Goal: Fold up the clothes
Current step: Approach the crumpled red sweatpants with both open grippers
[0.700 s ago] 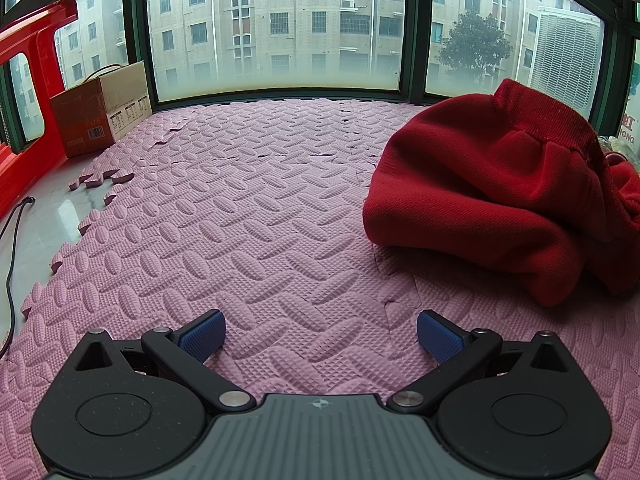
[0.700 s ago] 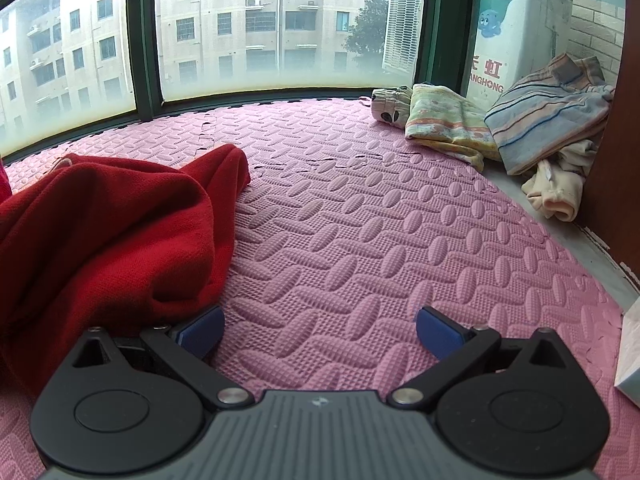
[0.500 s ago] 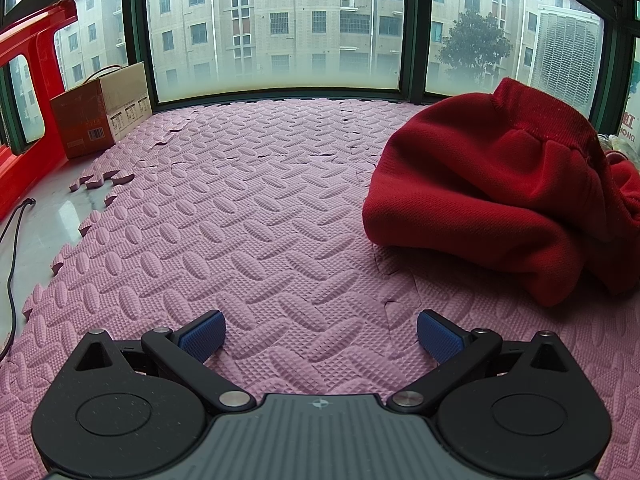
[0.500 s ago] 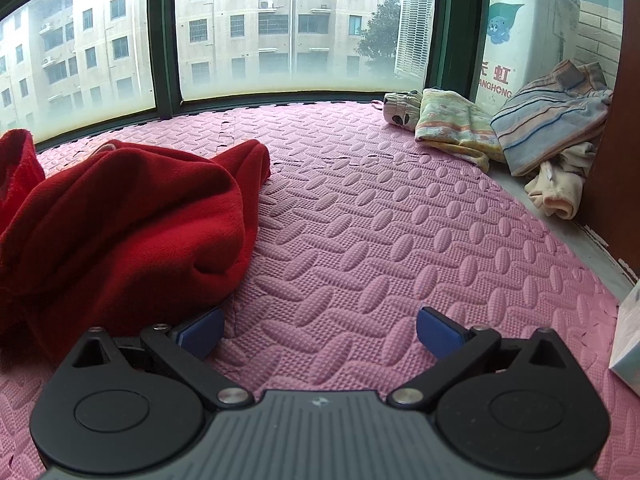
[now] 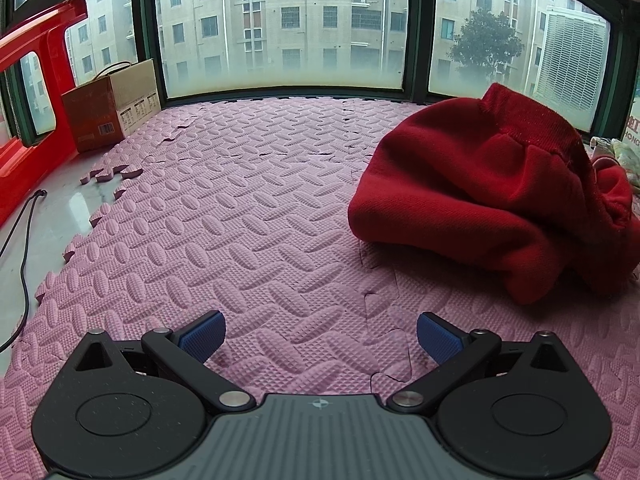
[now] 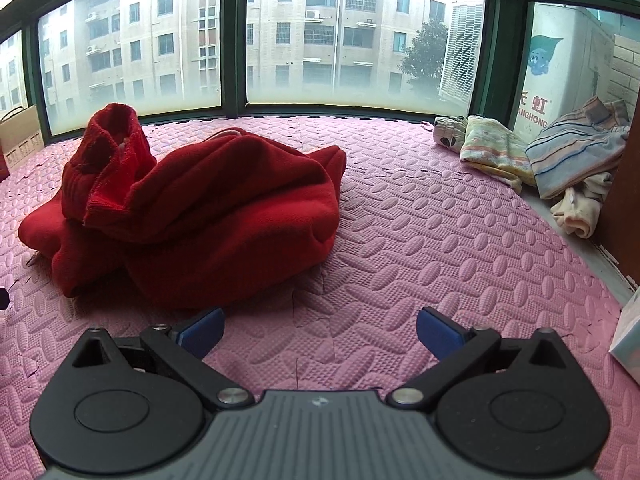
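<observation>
Two grippers are hovering over a pink foam mat (image 5: 248, 216), both angled downward. Left gripper (image 5: 318, 332) is showing its jaws spread wide, nothing between the blue pads (image 5: 202, 336), only mat beneath. Right gripper (image 6: 318, 330) is likewise standing with jaws fully spread and gripping nothing. One red garment (image 6: 208, 208) is lying crumpled on the mat: at centre left of the right wrist view, just beyond the left pad (image 6: 202, 330), apart from it; at the right edge of the left wrist view (image 5: 492, 192). Folded clothes (image 6: 540, 160) are sitting at the right of the right view. One cardboard box (image 5: 112, 104) is resting at upper left of the left view.
</observation>
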Demonstrator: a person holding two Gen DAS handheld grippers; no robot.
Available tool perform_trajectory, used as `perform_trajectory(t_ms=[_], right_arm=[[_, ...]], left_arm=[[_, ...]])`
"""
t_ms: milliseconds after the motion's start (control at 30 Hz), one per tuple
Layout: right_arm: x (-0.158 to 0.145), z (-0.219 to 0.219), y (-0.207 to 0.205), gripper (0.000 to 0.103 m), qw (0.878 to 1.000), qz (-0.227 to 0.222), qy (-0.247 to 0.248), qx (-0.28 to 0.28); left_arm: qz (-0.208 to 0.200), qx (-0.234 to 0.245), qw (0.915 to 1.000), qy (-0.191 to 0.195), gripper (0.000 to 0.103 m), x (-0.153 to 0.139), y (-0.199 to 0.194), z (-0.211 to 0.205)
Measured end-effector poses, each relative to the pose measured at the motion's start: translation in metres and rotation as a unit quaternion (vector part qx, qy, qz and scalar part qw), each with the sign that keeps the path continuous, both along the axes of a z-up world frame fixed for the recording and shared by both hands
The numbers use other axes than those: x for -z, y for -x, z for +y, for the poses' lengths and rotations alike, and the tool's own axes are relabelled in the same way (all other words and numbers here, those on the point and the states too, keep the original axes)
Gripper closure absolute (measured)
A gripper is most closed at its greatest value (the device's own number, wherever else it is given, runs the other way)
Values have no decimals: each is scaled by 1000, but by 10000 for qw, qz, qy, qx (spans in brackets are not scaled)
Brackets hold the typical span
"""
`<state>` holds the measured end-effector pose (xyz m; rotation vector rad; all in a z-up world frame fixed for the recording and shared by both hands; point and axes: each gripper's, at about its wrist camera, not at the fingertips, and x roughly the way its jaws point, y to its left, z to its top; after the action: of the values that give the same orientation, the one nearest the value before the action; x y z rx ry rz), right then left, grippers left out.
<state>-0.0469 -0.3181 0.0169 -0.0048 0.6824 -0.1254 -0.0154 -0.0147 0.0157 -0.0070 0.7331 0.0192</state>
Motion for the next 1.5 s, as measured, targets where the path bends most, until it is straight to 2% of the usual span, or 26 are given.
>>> perform_trajectory(t_ms=[567,1500], right_arm=[[-12,24,22,0,9991,-138,47,-392],[-16,34,17,0,9974,-203,77,-683]], left_arm=[[-52,691,9976,-20,0,-23,34,-47],[40,878,9961,-36,0,-35,27,-68]])
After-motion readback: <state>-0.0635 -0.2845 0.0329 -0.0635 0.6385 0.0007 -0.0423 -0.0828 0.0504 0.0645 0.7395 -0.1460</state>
